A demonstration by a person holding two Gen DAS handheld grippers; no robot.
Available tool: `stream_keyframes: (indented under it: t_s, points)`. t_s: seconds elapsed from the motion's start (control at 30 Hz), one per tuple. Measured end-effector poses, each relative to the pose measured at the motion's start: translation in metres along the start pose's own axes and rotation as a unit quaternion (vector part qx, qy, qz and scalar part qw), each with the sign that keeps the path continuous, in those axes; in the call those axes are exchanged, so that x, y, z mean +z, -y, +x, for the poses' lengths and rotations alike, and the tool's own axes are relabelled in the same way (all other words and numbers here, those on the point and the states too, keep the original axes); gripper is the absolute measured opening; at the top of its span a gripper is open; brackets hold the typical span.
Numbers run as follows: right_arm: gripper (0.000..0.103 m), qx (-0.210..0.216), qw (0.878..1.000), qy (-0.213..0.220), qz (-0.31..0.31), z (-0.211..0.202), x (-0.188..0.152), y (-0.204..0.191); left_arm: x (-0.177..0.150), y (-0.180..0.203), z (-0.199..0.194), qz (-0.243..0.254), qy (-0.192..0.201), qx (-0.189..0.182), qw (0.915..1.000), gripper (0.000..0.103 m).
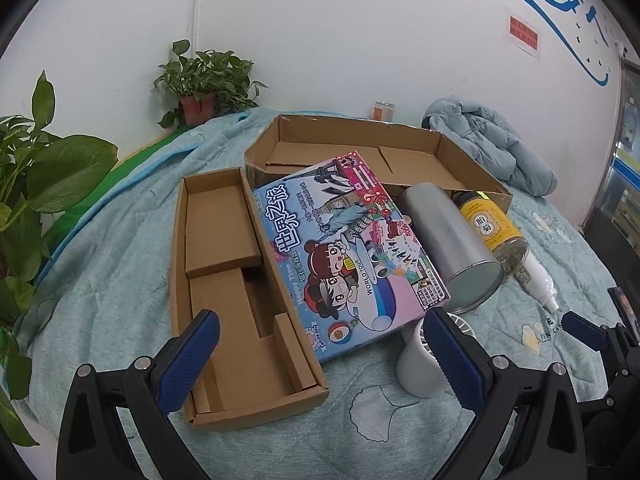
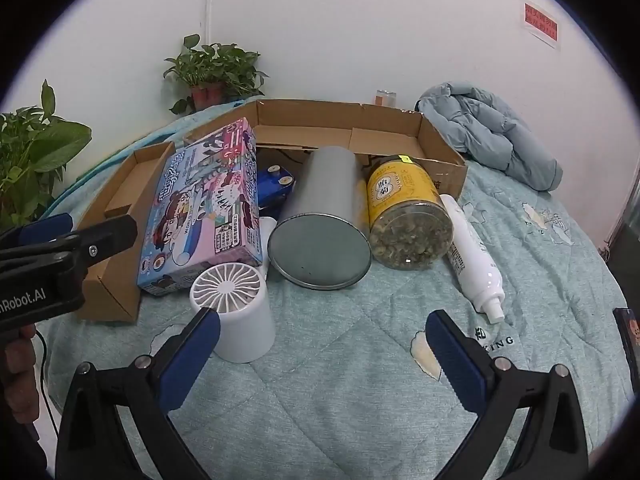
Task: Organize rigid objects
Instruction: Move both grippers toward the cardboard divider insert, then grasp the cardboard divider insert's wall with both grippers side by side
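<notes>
The organizing looks hardly begun. The wide brown cardboard tray at the back is almost empty inside, and the narrow brown cardboard box with inner partitions holds nothing. All rigid things lie loose on the light green quilted bed cover: the colourful flat game box leans between the 2 cartons, the grey metal can lies on its side, touching the yellow-labelled clear jar of dried flowers, and the white plastic spray bottle lies just beside the jar. A small white round fan stands near the game box, and a blue object is half hidden behind it.

Both the left tool and the right tool have fingers wide apart and hold nothing.

The game box covers the front edge of the tray, so in my judgement it blocks the way in. A pale blue padded jacket and 2 potted green plants stay aside.
</notes>
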State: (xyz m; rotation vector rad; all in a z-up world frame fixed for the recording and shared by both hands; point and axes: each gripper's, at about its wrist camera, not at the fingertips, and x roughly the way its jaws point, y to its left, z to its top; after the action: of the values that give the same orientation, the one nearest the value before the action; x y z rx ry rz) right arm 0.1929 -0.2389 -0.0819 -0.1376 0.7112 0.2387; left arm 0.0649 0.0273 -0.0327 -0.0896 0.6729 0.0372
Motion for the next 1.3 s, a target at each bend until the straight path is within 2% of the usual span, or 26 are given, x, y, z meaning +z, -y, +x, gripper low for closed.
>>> stream_keyframes:
  t_s: [0.33,0.37,0.57,0.73,0.83,0.93,0.97,1.03,1.13,1.2,1.27,1.3]
  points:
    - [0.102,0.0,1.0,0.001,-0.006,0.0,0.003,-0.005,0.003,-0.005,0.0,-0.007,0.0,-0.004,1.0,0.102]
    - [0.102,0.001,1.0,-0.005,-0.007,-0.003,0.008,0.008,0.004,-0.008,0.0,-0.008,0.0,-0.004,1.0,0.102]
    - [0.102,-0.004,1.0,0.015,-0.007,-0.003,0.013,-0.009,0.008,-0.025,-0.006,-0.022,0.001,-0.003,0.9998,0.102]
    - [0.102,0.011,0.999,0.024,-0.021,-0.006,0.019,-0.025,0.009,-0.051,-0.013,-0.038,0.006,0.005,0.9993,0.102]
    - [0.102,0.043,0.998,0.049,-0.021,-0.012,0.024,-0.038,0.005,-0.07,-0.013,-0.05,-0.001,0.006,0.9987,0.102]
    - [0.102,0.083,0.991,0.102,-0.032,-0.027,0.029,-0.052,-0.002,-0.092,-0.01,-0.07,-0.015,-0.002,0.9975,0.102]
    - [0.102,0.082,0.989,0.116,-0.046,-0.029,0.03,-0.058,-0.005,-0.098,-0.01,-0.072,-0.016,0.0,0.9973,0.102]
    - [0.102,0.104,0.985,0.128,-0.043,-0.032,0.035,-0.065,-0.01,-0.104,-0.01,-0.069,-0.017,0.001,0.9975,0.101]
    - [0.102,0.13,0.983,0.121,-0.044,-0.03,0.043,-0.076,-0.016,-0.115,-0.009,-0.08,-0.019,-0.011,0.9965,0.094]
    - [0.1,0.145,0.983,0.102,-0.054,-0.026,0.047,-0.085,-0.021,-0.123,-0.008,-0.093,-0.026,-0.023,0.995,0.079]
    - [0.09,0.149,0.981,0.09,-0.08,-0.017,0.049,-0.095,-0.023,-0.127,-0.005,-0.097,-0.035,-0.036,0.9941,0.068]
    - [0.082,0.158,0.981,0.077,-0.081,-0.014,0.048,-0.098,-0.024,-0.128,-0.004,-0.096,-0.039,-0.044,0.9936,0.064]
